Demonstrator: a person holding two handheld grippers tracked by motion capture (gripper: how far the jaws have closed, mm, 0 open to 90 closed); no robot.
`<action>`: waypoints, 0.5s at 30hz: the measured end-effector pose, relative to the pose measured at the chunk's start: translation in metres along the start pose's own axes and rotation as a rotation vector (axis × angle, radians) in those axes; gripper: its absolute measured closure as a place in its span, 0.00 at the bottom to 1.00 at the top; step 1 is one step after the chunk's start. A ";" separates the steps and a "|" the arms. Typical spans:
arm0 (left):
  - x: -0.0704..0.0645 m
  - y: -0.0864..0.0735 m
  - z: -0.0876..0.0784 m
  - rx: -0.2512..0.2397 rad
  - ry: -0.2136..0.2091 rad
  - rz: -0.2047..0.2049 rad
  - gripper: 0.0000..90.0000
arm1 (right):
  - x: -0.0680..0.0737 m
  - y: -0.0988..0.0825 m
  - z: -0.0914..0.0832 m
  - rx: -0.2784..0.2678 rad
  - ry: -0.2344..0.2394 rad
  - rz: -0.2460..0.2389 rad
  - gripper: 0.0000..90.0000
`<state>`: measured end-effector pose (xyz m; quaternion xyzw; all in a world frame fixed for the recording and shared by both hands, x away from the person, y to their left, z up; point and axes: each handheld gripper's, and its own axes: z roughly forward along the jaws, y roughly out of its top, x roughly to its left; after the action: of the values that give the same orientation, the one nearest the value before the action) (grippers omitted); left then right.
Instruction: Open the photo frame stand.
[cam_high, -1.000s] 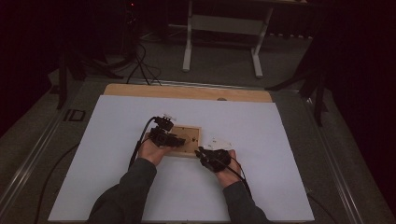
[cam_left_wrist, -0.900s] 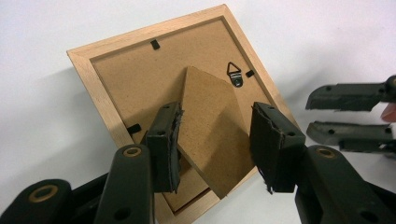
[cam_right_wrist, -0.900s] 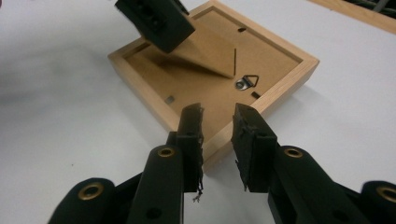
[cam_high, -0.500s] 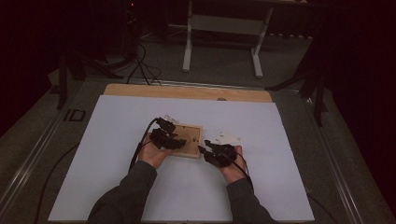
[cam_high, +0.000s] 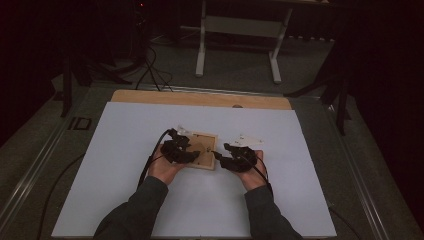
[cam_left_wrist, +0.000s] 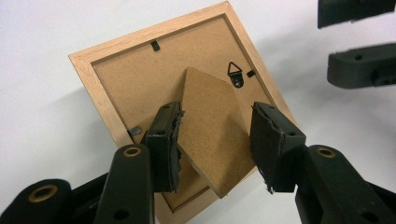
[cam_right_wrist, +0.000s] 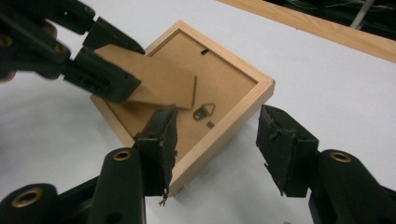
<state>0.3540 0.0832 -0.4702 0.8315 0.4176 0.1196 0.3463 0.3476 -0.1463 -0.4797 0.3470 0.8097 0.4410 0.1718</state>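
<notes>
The wooden picture frame (cam_left_wrist: 140, 88) lying face-down mid-picture on the white table (cam_high: 125, 150) looks light, stiff and possibly glass-fronted, so grip its rim rather than the thin easel flap (cam_left_wrist: 210, 135) your spread left gripper (cam_left_wrist: 212, 144) straddles, while your right gripper (cam_right_wrist: 217, 144) gapes over its near corner.

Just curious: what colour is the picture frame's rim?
Pale natural wood, clearest in the right gripper view.

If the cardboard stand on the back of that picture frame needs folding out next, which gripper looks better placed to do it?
The left gripper, probably. Its open jaws already straddle the cardboard stand on the face-down picture frame. The right gripper sits open over the frame's near corner instead, better suited to steadying it.
</notes>
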 end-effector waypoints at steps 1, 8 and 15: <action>-0.001 0.000 0.000 -0.002 0.003 0.004 0.60 | 0.000 0.001 0.000 0.003 -0.001 0.002 0.52; -0.004 -0.005 -0.002 -0.028 0.016 0.017 0.60 | -0.005 0.011 0.002 0.012 -0.005 0.009 0.52; -0.007 -0.009 -0.003 -0.050 0.029 0.034 0.60 | -0.010 0.021 0.001 0.004 -0.004 0.011 0.52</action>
<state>0.3427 0.0831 -0.4737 0.8278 0.4053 0.1478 0.3587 0.3635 -0.1447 -0.4631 0.3529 0.8082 0.4397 0.1702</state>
